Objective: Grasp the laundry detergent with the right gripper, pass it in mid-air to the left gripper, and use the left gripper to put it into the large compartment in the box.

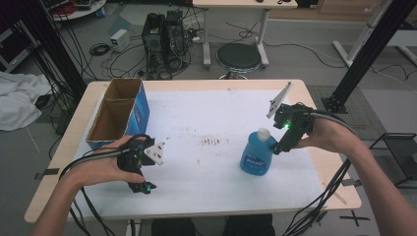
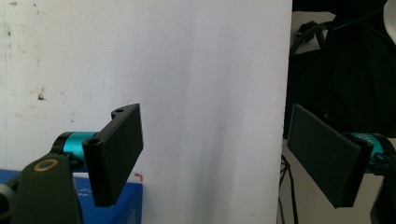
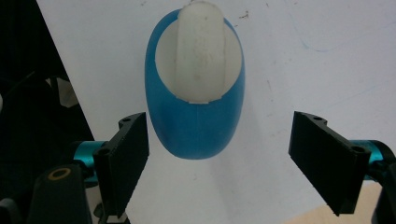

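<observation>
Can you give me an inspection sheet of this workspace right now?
Surface: white sheet on the wooden table, with brownish specks near its middle.
Job's things: blue plastic bottle with a white cap, upright, right of centre.
Clutter: open blue cardboard box at the left edge.
Grippers: right gripper open above the bottle, not touching; left gripper open, holding nothing.
Cables: black cables trail from both grippers off the near edge.
Surroundings: round black stool, computer tower, floor wiring.
</observation>
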Action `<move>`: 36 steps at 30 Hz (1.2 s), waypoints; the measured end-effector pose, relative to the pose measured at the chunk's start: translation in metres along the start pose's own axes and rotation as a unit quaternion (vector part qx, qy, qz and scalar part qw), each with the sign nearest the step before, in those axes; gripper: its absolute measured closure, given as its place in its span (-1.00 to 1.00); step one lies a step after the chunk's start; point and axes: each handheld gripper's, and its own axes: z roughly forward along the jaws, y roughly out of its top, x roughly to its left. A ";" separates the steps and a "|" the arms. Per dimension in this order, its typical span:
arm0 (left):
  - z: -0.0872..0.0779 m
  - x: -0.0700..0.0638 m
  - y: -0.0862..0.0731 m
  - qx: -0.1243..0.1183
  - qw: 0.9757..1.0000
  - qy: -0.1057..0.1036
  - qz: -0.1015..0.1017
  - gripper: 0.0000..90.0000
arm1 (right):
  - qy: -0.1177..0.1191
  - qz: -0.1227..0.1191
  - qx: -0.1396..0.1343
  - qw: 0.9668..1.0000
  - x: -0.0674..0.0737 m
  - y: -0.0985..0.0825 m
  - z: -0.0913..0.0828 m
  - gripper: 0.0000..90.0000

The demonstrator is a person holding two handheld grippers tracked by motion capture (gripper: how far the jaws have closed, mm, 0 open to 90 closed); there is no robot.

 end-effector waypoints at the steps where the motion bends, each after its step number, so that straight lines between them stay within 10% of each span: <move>1: 0.000 0.000 0.000 0.000 1.000 0.000 0.001 -0.59 | 0.001 0.003 -0.006 1.000 0.000 -0.001 0.003 -0.57; 36: 0.003 0.002 0.000 0.004 1.000 -0.007 0.007 -0.59 | 0.030 0.071 -0.133 0.988 0.013 -0.036 0.065 -0.57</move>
